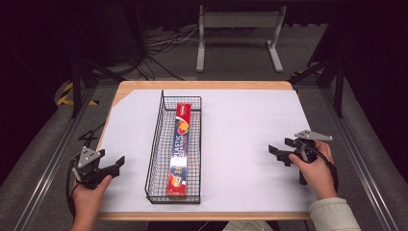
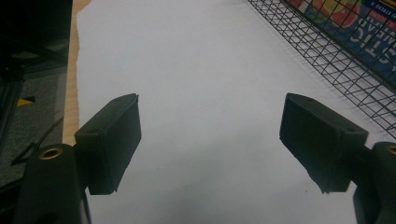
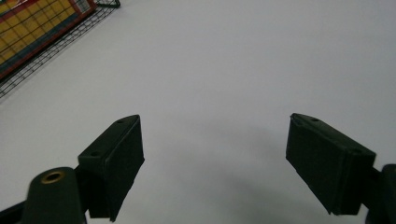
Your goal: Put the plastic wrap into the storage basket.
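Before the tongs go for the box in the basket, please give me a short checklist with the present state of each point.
1. Left tongs open, nothing held: ok.
2. Right tongs open, nothing held: ok.
3. Long red and blue plastic wrap box lying flat inside the black wire basket: ok.
4. Nothing on top of the box: ok.
5. White sheet between each tongs and the basket free of things: ok.
6. Box wedged in the basket or loose: cannot tell.
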{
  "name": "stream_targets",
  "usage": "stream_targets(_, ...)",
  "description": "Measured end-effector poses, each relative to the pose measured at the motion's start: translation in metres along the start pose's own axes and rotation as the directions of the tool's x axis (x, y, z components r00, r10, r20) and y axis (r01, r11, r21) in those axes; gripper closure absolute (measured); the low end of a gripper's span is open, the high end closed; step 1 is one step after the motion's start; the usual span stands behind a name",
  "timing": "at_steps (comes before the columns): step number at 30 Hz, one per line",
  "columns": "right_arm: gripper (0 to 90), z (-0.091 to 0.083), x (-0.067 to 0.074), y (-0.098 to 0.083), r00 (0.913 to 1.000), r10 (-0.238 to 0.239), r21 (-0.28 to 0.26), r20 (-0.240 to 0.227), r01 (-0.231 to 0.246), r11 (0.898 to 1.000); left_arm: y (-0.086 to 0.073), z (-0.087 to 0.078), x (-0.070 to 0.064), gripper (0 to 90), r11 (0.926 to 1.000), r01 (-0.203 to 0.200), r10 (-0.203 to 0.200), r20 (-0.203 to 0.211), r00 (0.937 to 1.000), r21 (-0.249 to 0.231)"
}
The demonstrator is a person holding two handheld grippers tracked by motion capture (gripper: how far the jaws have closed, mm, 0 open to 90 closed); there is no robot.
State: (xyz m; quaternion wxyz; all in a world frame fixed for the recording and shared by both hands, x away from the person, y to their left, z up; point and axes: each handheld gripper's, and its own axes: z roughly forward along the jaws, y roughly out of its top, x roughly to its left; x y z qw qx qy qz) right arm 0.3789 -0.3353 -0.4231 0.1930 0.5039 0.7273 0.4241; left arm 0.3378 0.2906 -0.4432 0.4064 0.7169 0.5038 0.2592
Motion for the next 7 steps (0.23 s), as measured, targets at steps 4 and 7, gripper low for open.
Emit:
stream_targets(4, 19.2, -0.005, 0.001, -0.016, 0.9997, 0.023, -0.057, -0.010, -0.023, 0.998, -0.002, 0.002, 0.000, 21.2, 1.0000, 0.007, -0.007, 0.014, 0.9999, 0.001)
stream_targets(7, 19.3, -0.001, -0.001, -0.021, 0.9995, 0.013, -0.002, 0.028, -0.013, 1.000, -0.003, 0.003, -0.001, 21.2, 1.0000, 0.010, -0.010, 0.012, 0.9999, -0.001)
